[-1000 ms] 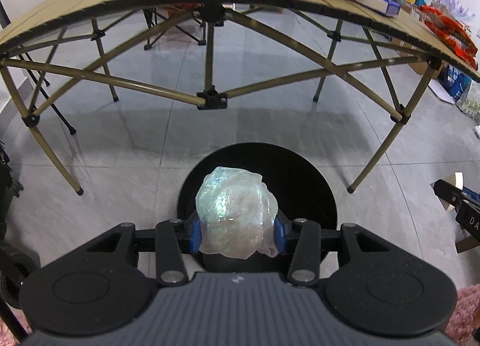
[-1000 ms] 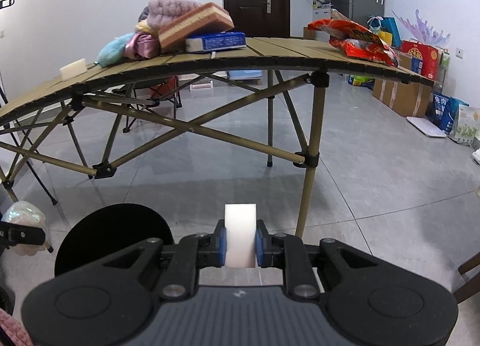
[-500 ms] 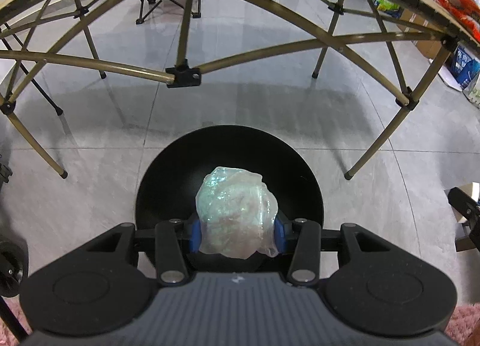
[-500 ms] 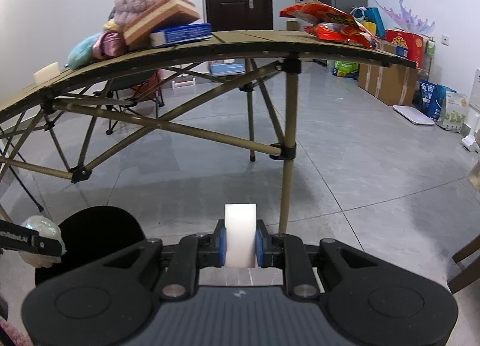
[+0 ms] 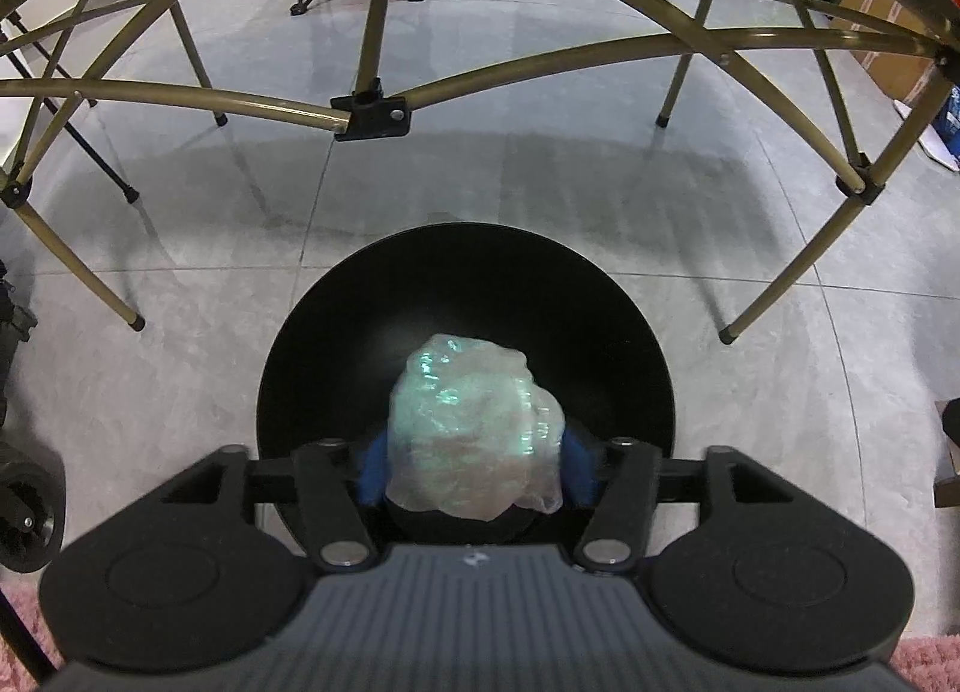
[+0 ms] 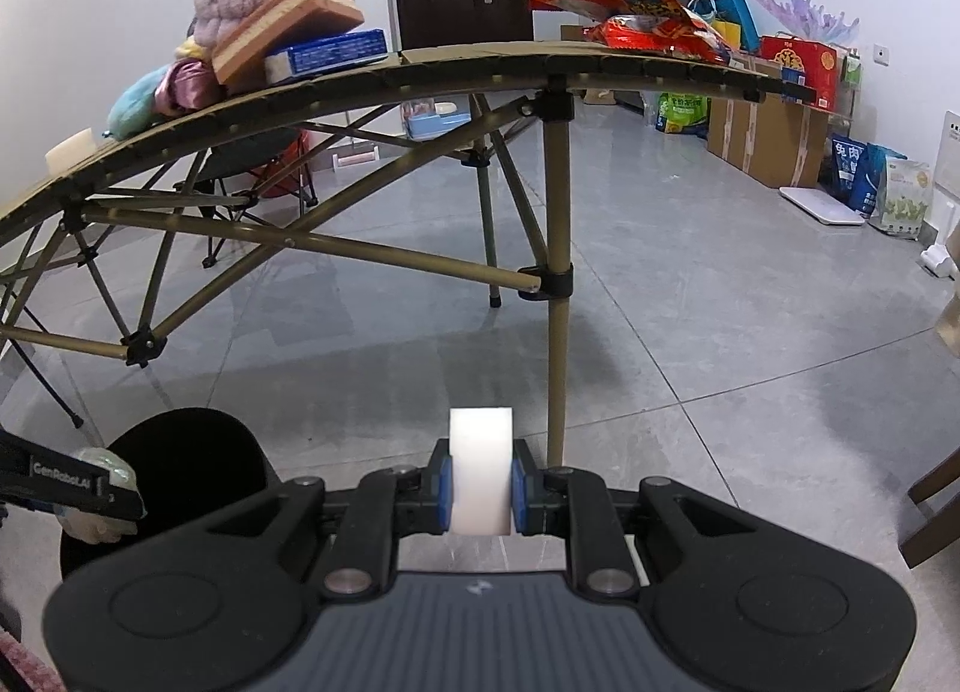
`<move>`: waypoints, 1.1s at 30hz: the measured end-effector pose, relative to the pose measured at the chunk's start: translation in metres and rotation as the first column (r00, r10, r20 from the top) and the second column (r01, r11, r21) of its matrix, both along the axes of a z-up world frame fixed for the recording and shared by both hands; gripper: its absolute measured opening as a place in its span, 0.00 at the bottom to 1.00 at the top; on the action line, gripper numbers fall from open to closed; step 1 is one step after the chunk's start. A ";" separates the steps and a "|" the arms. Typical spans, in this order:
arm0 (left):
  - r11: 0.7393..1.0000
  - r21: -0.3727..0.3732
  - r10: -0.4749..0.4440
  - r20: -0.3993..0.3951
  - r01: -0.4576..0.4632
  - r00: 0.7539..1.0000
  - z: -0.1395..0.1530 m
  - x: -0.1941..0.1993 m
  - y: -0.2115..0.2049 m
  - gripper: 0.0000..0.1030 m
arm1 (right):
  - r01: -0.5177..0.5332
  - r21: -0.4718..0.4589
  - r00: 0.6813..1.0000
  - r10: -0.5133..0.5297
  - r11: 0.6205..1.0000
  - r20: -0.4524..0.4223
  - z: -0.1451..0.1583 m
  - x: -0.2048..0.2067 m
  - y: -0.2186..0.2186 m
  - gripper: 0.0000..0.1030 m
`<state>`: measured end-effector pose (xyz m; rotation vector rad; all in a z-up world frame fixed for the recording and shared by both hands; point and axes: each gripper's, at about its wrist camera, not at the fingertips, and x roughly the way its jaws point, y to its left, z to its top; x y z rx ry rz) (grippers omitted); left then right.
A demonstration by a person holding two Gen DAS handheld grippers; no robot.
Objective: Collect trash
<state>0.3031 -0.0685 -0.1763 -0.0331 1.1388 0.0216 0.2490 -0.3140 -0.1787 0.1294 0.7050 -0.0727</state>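
Left gripper [image 5: 474, 467]: pitched steeply downward, its fingers aimed at the floor. The blue pads [image 5: 371, 467] are closed on a crumpled wad of translucent, iridescent plastic wrap [image 5: 474, 440], which bulges above and forward of the fingertips. Directly beneath the wad lies the round mouth of a black trash bin [image 5: 324, 362] — the wad sits over the near half of the opening, above it and not resting in it. The bin stands on grey floor tiles [image 5: 540, 200], just in front of the folding table's frame [image 5: 198, 98].

Right gripper [image 6: 481, 479]: held close to level, pointing forward across the room toward the table leg [image 6: 557, 332]. Its jaws are narrow, clamped on a white rectangular foam block [image 6: 481, 470] that stands upright between the blue pads, its top edge projecting above them.

In the right wrist view the left gripper [image 6: 90, 482] appears at the lower left, over the bin [image 6: 192, 452] with the wad in its grip — the two grippers are well apart. On the slatted tabletop [image 6: 480, 62] rest red snack bags [image 6: 630, 14], a blue box [image 6: 336, 53] and soft plush items [image 6: 240, 8].
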 end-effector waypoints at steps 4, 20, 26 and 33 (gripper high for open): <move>1.000 -0.009 0.000 0.022 0.001 1.000 0.006 -0.001 -0.001 1.00 | -0.005 0.001 1.000 0.005 1.000 -0.002 0.000 0.001 0.001 0.17; 1.000 -0.008 -0.019 0.022 0.020 1.000 0.012 -0.009 0.004 1.00 | -0.026 -0.005 1.000 0.026 1.000 0.010 0.005 -0.007 0.007 0.17; 1.000 0.006 -0.020 0.058 0.020 0.998 0.019 -0.017 0.012 1.00 | -0.037 -0.003 0.999 0.037 0.999 0.001 0.007 -0.011 0.011 0.17; 0.999 0.029 -0.030 0.117 0.027 0.993 0.028 -0.029 0.025 1.00 | -0.065 -0.002 0.998 0.065 0.998 -0.014 0.011 -0.015 0.021 0.17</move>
